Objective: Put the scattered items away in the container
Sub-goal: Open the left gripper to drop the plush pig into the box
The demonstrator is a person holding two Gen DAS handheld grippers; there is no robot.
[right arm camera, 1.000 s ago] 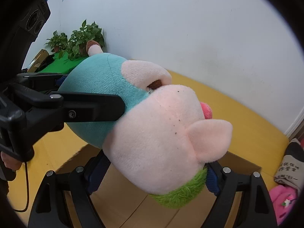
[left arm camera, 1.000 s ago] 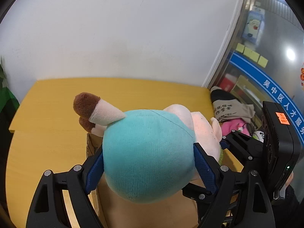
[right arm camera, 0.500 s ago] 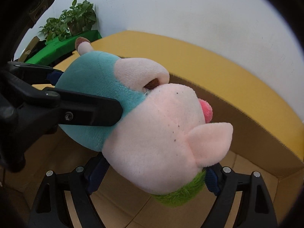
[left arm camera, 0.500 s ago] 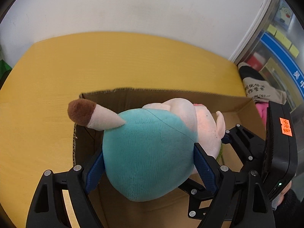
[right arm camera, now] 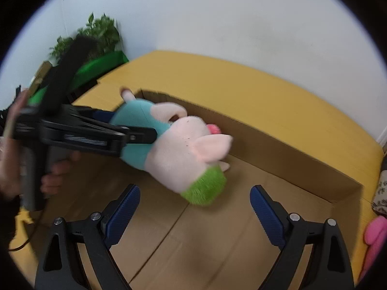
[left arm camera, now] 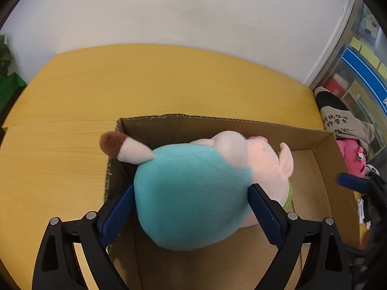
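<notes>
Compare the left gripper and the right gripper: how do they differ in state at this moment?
The left gripper has the plush toy between its blue pads, touching the teal part; the right gripper has nothing between its pads. The left gripper stands at the toy over the cardboard box; the right gripper stands apart from the toy's green end. Shared: both point down into the box, and the jaws of both are opening.

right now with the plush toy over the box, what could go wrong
1. The left gripper is opening around the plush toy; its brown-tipped horn overhangs the cardboard box's left wall, so it might catch on the rim or tip out.
2. The right gripper, empty and opening, sits low inside the box and could bump the toy or the wall.
</notes>
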